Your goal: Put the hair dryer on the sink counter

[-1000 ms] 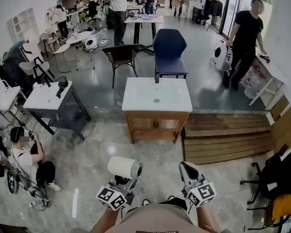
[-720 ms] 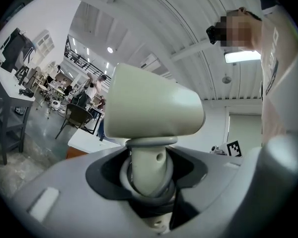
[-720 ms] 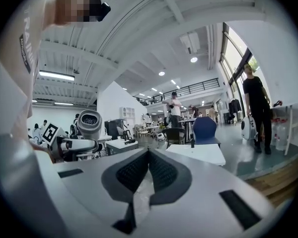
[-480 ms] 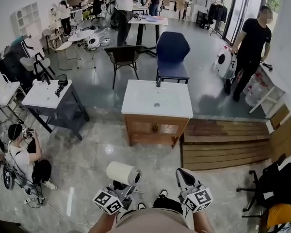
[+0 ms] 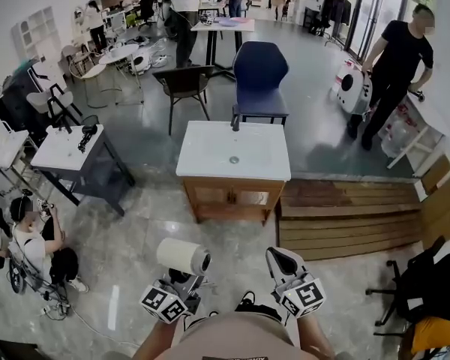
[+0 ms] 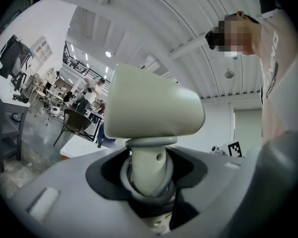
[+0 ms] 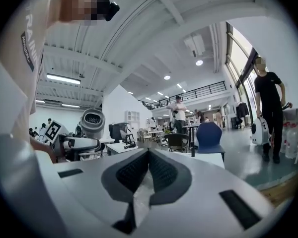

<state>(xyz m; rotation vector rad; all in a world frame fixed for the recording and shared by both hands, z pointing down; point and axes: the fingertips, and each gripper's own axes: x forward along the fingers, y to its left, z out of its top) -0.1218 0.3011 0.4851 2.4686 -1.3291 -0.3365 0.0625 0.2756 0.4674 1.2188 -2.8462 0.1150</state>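
Note:
A cream-white hair dryer (image 5: 181, 257) stands upright in my left gripper (image 5: 180, 280), which is shut on its handle; in the left gripper view the hair dryer (image 6: 151, 108) fills the centre above the left gripper (image 6: 149, 180). My right gripper (image 5: 279, 258) is shut with nothing in it, and in the right gripper view the right gripper (image 7: 148, 158) shows its jaws pressed together. The white sink counter (image 5: 202, 156) on a wooden cabinet stands ahead across the floor, with a dark faucet (image 5: 235, 121) at its back. Both grippers are held low, close to my body, well short of it.
A blue chair (image 5: 259, 73) and a dark chair (image 5: 184, 81) stand behind the counter. A second white counter (image 5: 60, 154) is at the left, and a person sits on the floor (image 5: 30, 238) near it. A wooden platform (image 5: 345, 220) lies right; a person in black (image 5: 397, 58) stands beyond.
The sink counter has come slightly nearer and shifted a little left in the head view. Both grippers keep the same hold and pose.

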